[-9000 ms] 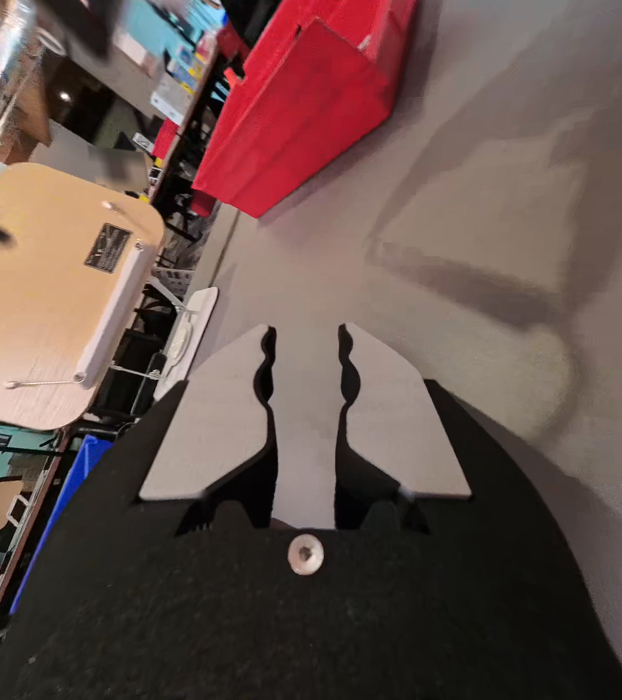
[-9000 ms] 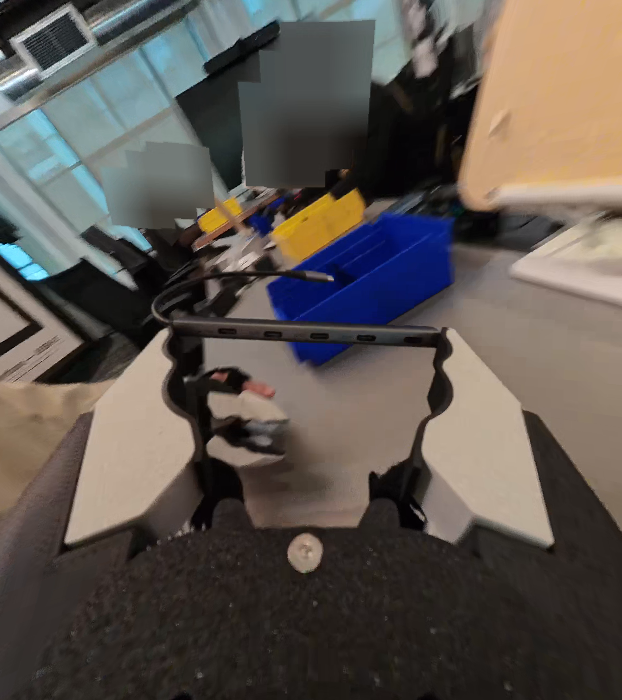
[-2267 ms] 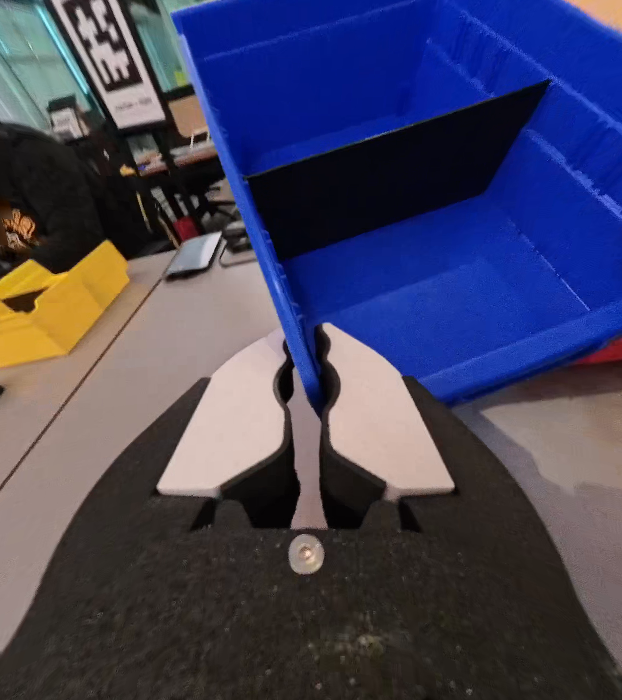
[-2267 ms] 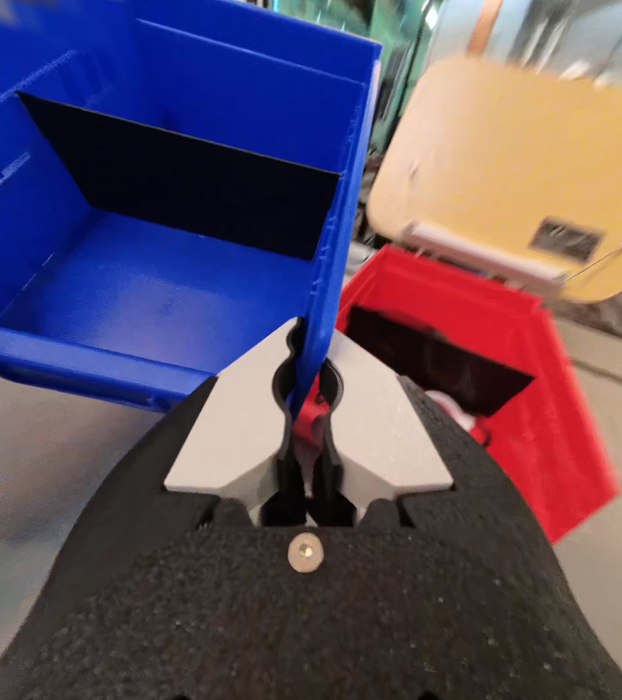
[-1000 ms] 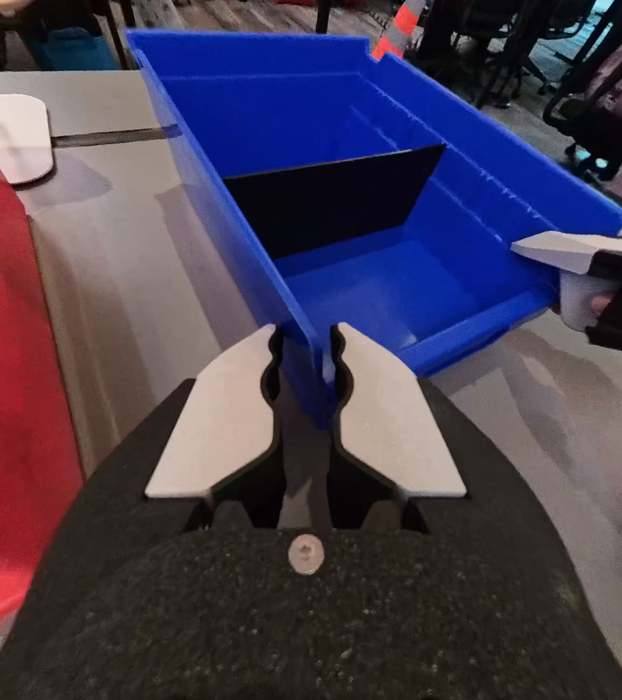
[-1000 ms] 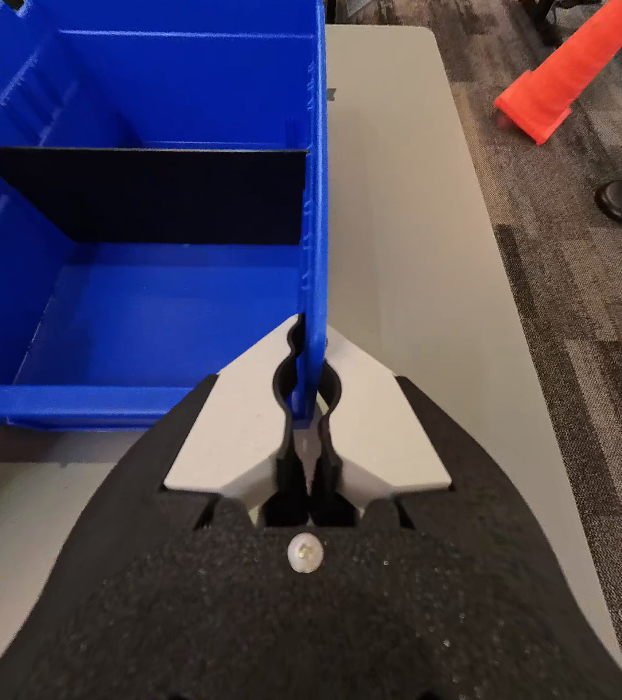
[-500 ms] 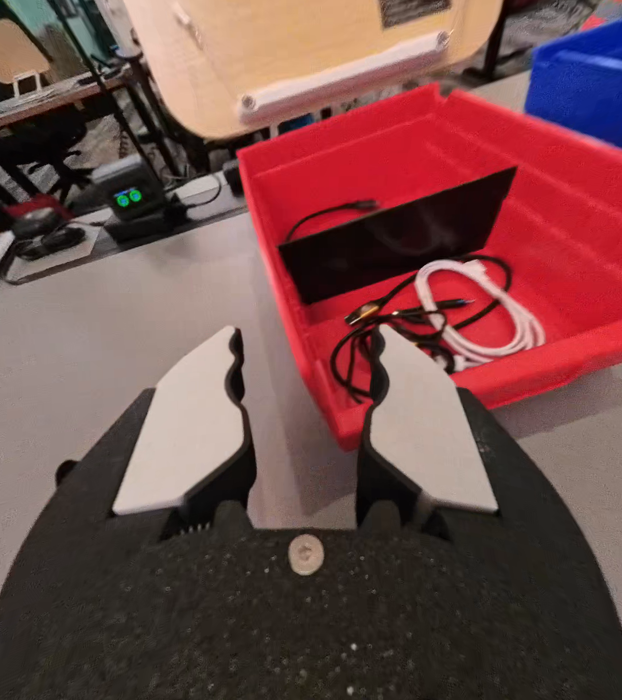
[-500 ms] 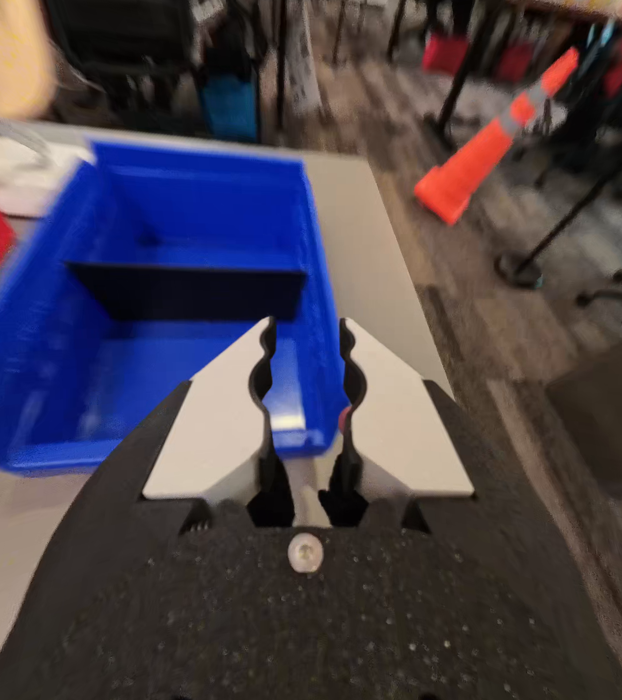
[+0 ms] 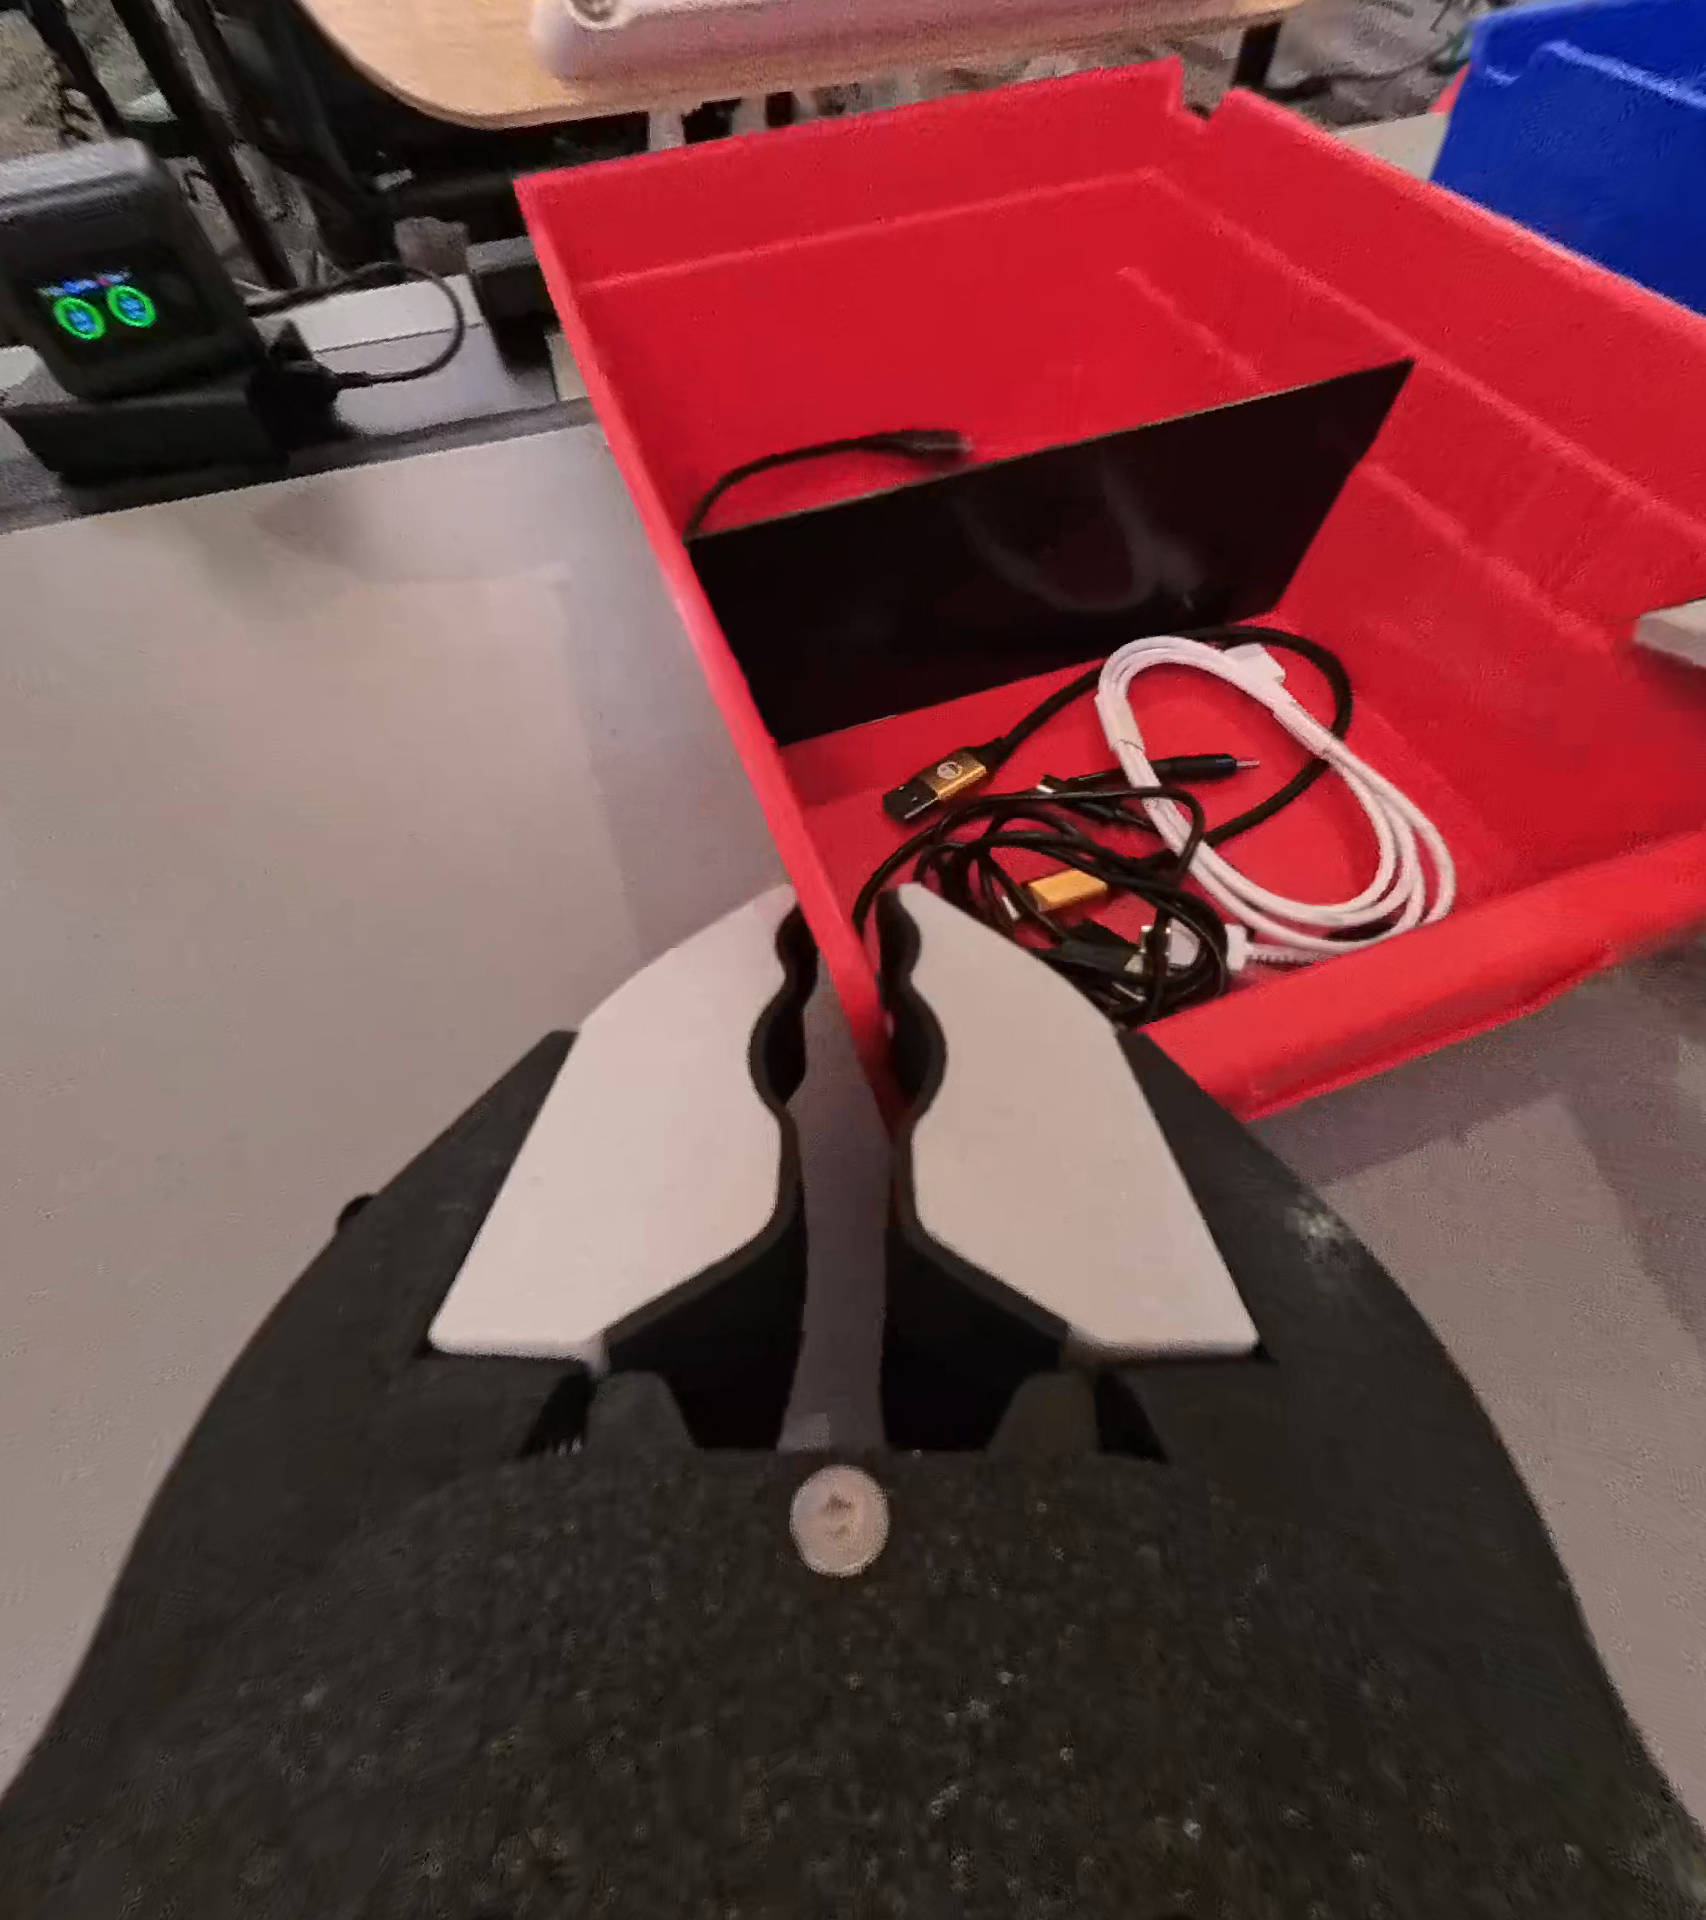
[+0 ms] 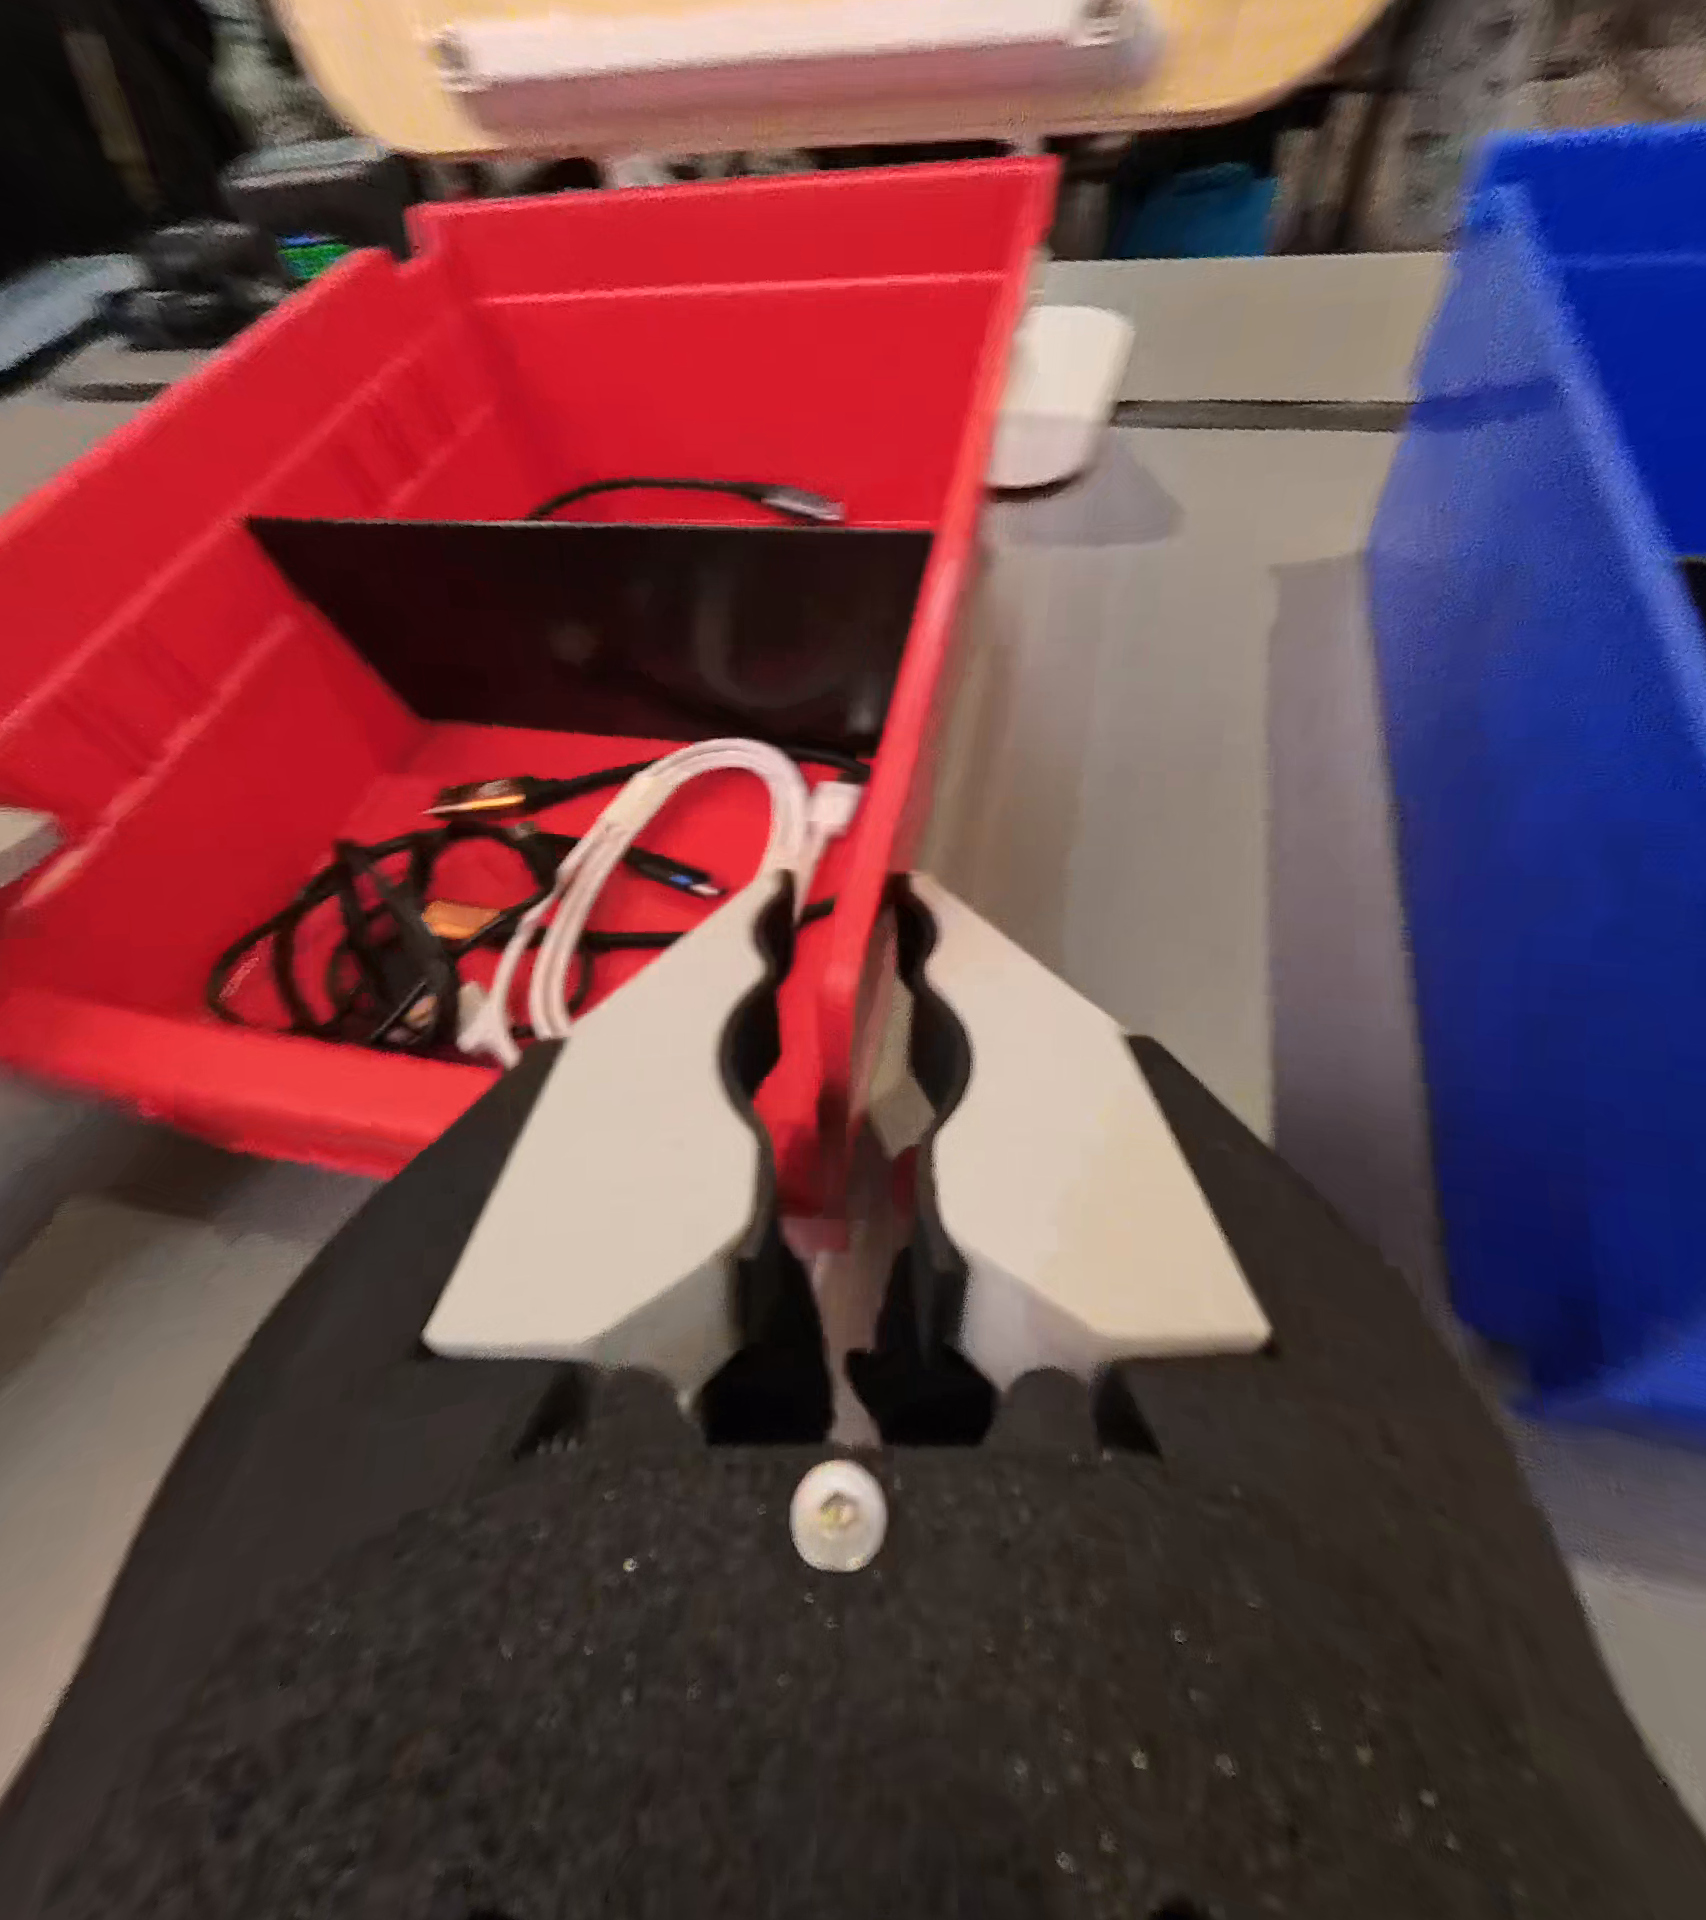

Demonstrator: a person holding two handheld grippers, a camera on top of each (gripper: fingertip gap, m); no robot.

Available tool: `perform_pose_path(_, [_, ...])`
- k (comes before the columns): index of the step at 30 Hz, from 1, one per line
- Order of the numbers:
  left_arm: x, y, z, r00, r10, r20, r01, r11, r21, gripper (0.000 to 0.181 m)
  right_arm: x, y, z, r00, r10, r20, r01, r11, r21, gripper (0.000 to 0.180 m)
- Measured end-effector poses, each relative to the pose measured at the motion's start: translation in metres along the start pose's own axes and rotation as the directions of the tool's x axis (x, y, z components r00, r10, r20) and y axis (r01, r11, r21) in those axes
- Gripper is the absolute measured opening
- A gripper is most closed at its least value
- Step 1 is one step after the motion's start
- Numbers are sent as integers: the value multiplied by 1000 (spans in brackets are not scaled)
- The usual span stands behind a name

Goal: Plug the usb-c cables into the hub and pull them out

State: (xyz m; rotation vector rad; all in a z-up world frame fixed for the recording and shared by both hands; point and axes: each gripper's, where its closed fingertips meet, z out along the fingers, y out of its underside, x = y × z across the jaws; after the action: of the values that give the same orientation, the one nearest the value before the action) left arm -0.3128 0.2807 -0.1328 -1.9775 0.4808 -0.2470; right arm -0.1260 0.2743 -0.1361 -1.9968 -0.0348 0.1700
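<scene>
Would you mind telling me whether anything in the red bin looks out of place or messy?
In the red bin, the black cables lie tangled in the near compartment beside a coiled white cable. Nothing looks damaged or spilled.

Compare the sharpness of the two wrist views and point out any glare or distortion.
Left wrist view: mostly sharp, the cables in the red bin crisp, the bin's straight walls bowed by the wide lens. Right wrist view: motion blur throughout, the blue bin and the cables soft. Both: the black divider gives a faint sheen.
</scene>
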Motion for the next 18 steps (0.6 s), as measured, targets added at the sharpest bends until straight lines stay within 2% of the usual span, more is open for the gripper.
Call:
perform_pose_path(1, [-5, 0, 0, 1000, 18, 16, -18, 1000, -13, 9, 3, -1, -2, 997, -3, -72, 3, 1000, -12, 5])
perform_pose_path(3, [-20, 3, -5, 996, 55, 67, -52, 998, -42, 7, -9, -3, -7, 991, -46, -127, 45, 999, -15, 3])
perform_pose_path(5, [-40, 1, -14, 996, 24, 85, -22, 1000, -19, 5, -30, -6, -10, 986, -65, -155, 68, 998, 12, 4])
perform_pose_path(9, [-96, -6, -37, 990, -12, 142, 13, 1000, -2, 4, -86, -15, -1, 987, -99, -125, 102, 995, 22, 4])
perform_pose_path(14, [-170, 3, -59, 972, -34, 233, 36, 999, -1, 4, -160, -26, 25, 987, -137, -80, 139, 990, 20, 5])
perform_pose_path(18, [-217, 17, -69, 971, -33, 238, 38, 999, -17, 4, -210, -20, 45, 988, -141, -59, 141, 990, 5, 5])
